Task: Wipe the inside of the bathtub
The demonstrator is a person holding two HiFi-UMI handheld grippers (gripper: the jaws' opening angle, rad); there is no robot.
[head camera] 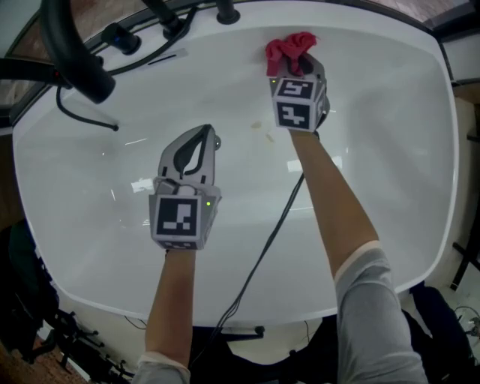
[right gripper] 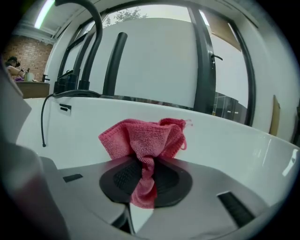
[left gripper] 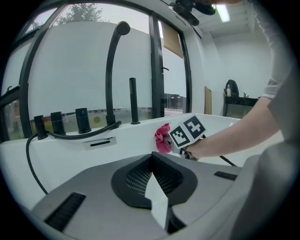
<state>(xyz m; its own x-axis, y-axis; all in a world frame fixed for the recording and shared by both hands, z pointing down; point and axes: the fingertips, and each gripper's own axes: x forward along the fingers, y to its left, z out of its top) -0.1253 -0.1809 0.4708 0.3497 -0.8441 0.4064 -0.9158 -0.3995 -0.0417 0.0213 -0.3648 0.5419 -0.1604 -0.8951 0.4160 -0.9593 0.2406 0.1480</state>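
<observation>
Here right gripper clamps the cloth — seemingly touching bathtub wall — left gripper closed, empty.

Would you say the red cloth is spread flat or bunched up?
Bunched: the right gripper pinches the cloth, crumpled folds bulging beyond its jaws.

The bathtub is seen in plain white. The cloth is coloured pinkish red. The left gripper and right gripper are finished in grey, and their cubes are patterned with black-and-white squares. The taps and hose are coloured black. The sleeve is coloured pale grey.
</observation>
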